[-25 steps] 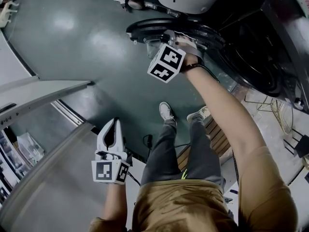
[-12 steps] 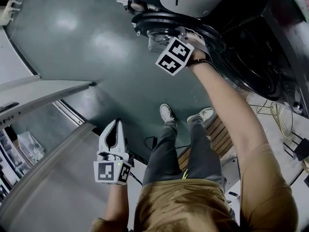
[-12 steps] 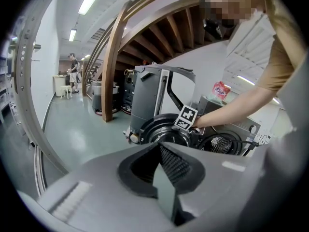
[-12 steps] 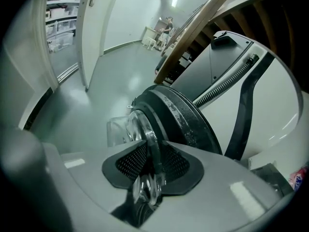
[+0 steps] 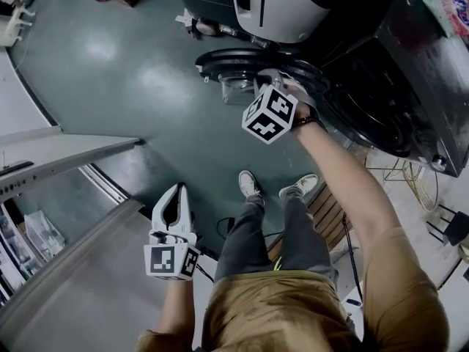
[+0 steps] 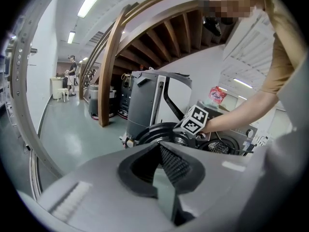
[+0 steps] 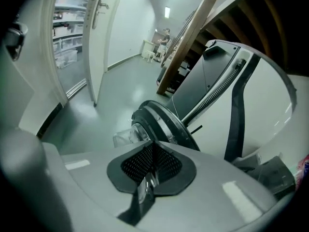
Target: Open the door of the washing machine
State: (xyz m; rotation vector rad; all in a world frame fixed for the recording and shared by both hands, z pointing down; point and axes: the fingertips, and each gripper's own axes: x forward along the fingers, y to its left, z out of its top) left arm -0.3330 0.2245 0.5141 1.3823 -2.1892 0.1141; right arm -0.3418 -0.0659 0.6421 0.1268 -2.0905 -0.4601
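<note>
My left jaws are closed, the pads meeting at their tips with nothing between them. The left gripper (image 5: 176,191) hangs low on my left, over the edge of a pale sloping panel (image 5: 66,149) and well apart from the washer. It points across the grey-green floor (image 5: 146,72) toward the machines.

In the middle I see my own grey trousers (image 5: 256,233) and light shoes (image 5: 250,184) planted on that floor.

Beyond them the washing machine door (image 5: 234,59) already stands open, swung well out from the drum opening (image 5: 374,105). Its dark round ring is edge-on to me and its clear glass bowl (image 5: 238,90) bulges out to the left. A tall white and grey machine housing (image 5: 286,2) stands just behind it.

My right jaws have just been closing and now sit fully together, gripping nothing. Something glassy glints in the slit behind the tips, and I cannot tell what it is. The right gripper (image 7: 153,146) is at the door's near rim, with its marker cube (image 5: 270,114) toward me and my arm stretched out to it. Whether the tips touch the rim I cannot tell.

Farther right is the dark-fronted washing machine (image 5: 410,57). A pink printed pack (image 5: 456,6) lies on top of it, and a wire rack (image 5: 410,169) stands by its foot.
</note>
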